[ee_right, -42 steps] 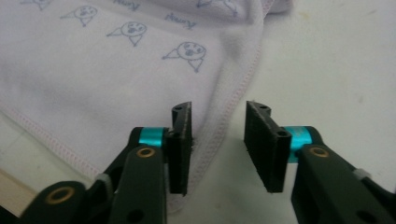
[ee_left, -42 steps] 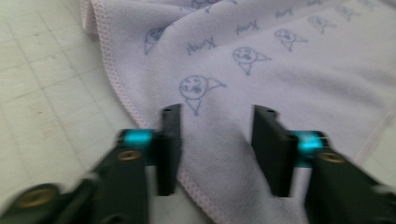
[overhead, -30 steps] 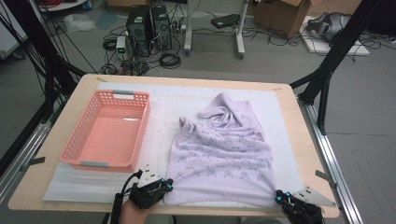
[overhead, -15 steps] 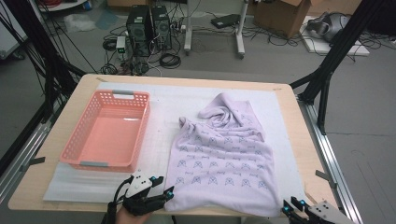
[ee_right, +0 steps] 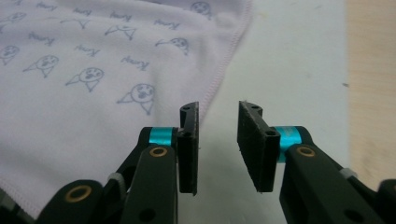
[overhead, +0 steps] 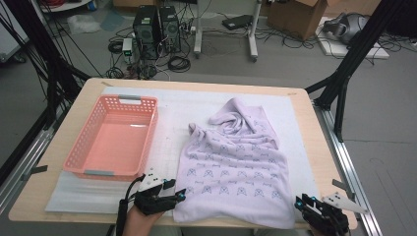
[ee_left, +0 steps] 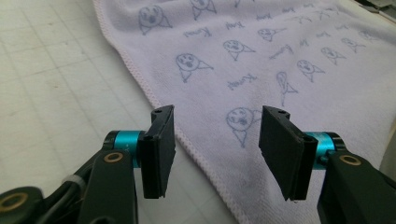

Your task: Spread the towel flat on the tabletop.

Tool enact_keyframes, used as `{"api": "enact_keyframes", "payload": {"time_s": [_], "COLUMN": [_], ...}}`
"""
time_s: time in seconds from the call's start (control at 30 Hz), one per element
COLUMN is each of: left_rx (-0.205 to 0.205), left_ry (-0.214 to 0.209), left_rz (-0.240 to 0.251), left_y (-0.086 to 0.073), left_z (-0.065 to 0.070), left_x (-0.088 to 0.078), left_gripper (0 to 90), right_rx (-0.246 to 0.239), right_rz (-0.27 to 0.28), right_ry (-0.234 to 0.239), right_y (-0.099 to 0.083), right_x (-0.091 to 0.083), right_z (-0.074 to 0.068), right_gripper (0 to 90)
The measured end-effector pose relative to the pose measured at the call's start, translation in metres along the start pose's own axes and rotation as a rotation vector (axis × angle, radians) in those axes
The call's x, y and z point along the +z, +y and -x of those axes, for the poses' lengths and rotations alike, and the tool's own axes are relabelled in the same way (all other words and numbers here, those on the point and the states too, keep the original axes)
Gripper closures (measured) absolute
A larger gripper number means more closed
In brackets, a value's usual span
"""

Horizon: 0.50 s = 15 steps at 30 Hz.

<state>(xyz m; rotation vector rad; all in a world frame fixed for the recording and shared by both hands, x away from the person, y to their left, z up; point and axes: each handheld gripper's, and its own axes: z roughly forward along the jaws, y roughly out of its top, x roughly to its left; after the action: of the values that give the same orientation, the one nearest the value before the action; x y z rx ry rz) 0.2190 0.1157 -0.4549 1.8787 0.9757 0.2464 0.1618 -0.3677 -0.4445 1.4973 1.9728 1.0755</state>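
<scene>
Towel (overhead: 235, 167): lying at frame center. My left gripper (overhead: 178, 195) is hovering released over its lower-left corner; my right gripper (overhead: 301, 202), jaws apart and just closing slightly on nothing, is sitting beside its lower-right corner.

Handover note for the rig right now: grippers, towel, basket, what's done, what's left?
Left gripper: jaws have just opened, nothing between them, at the towel's near left corner.
Right gripper: jaws open, closing a little, nothing held, just off the near right corner.
Towel: near half spread flat on the mat, far end bunched.
Basket: on the mat, left of the towel, nothing in it.
Done: near edge laid out.
Left: probably flatten the far end, then fold.
</scene>
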Motion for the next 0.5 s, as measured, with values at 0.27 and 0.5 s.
{"api": "enact_keyframes", "payload": {"time_s": [0.27, 0.5], "left_rx": [0.068, 0.046], "left_ry": [0.068, 0.085], "left_rz": [-0.051, -0.056], "left_y": [0.003, 0.008], "left_z": [0.009, 0.004], "left_x": [0.011, 0.004], "left_gripper": [58.8, 86.3], "right_rx": [-0.094, -0.126], "right_rz": [-0.072, -0.076], "right_ry": [0.05, 0.068], "right_y": [0.017, 0.023], "right_x": [0.031, 0.03], "right_z": [-0.004, 0.0], "right_gripper": [75.3, 87.4]}}
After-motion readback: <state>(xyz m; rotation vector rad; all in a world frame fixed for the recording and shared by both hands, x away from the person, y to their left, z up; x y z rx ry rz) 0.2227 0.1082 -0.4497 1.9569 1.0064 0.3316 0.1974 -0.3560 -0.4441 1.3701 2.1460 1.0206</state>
